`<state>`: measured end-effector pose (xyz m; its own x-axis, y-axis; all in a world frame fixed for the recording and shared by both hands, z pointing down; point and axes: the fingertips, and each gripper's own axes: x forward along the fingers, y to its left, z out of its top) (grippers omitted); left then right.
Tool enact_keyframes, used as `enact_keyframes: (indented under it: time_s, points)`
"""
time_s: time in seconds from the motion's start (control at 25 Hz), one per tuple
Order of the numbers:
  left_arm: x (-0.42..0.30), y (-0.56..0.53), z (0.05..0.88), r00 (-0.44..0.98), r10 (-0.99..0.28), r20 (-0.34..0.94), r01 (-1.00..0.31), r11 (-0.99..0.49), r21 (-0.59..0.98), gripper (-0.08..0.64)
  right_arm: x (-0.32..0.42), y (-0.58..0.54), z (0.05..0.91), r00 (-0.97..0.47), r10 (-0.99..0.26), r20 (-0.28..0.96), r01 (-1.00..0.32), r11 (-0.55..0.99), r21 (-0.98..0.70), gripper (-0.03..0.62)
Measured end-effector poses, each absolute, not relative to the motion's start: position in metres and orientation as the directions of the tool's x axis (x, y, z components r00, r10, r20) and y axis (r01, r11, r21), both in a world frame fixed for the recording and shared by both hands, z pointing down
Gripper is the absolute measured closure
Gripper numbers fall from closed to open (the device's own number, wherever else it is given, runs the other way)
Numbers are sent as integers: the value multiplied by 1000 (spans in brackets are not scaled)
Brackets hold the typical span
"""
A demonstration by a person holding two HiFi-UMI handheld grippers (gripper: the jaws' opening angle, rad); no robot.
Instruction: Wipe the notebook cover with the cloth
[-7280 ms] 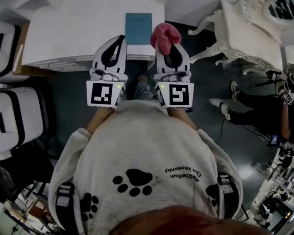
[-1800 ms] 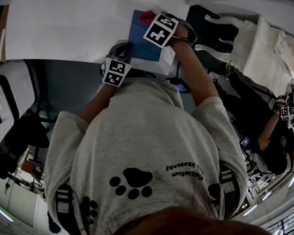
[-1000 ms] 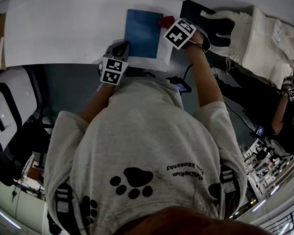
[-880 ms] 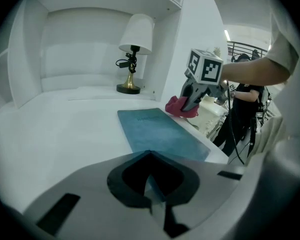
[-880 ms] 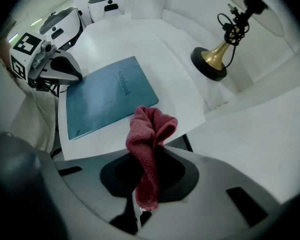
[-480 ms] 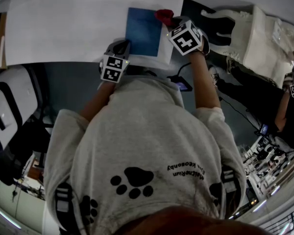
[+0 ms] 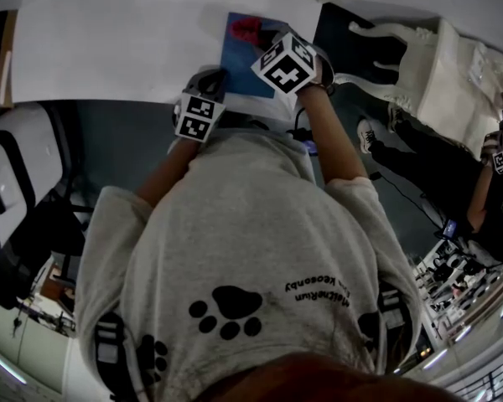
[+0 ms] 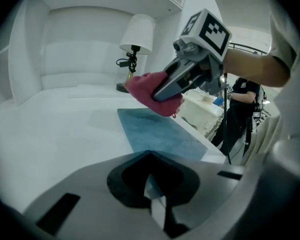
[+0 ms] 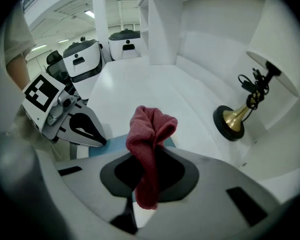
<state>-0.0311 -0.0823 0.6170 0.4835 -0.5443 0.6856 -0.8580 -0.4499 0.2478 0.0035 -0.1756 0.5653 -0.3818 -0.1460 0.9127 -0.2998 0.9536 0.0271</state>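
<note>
**A:** Head view, quick pass. The notebook [image 7: 245, 74] is a flat blue rectangle with a matte cover. It lies on the smooth white table [image 7: 109, 48], close to the near edge.

**B:** Cloth?

**A:** The cloth [image 9: 149, 134] is red-pink terry, fuzzy, bunched into a folded lump. The right gripper [image 9: 147, 159] is clamped on it. One fold stands up past the jaws and a tail hangs down between them.

**B:** Right arm pose?

**A:** The right forearm [image 7: 331, 141] is stretched forward past the table edge. The gripper angles in toward the left with its marker cube [image 7: 287, 64] facing up.

**B:** Left side?

**A:** The left gripper [image 8: 150, 154] has grey plastic jaws, brought together. The tips are down at the notebook's near left corner. I can't tell whether the cover is pinched between them. The left forearm [image 7: 163, 178] reaches forward and ends at the table's near edge.

**B:** Where's the cloth relative to the notebook?

**A:** Over the far end of the cover. In the left gripper view the lump sits low above the blue surface. I can't tell whether it touches.

**B:** Anything else?

**A:** A lamp [image 8: 136, 34] with a white shade and a round brass base stands at the back of the table.
</note>
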Motion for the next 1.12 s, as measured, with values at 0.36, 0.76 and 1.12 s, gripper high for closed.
enact_keyframes:
  time_s: [0.36,0.76,1.12]
  points:
    - [-30,-82,617,482,-543,688,-859,-447,249,548,-43,-154,578,-343,-72,936,-107,994,37,531]
    - [-33,-82,617,482,-543,688,-859,-447,249,548,-53,-146,605,-242,-8,970,-30,1000,1,531]
    - [-34,-82,617,480,-545,688,-859,-450,243,548,-26,-148,609,-162,3,987,-43,999,-10,531]
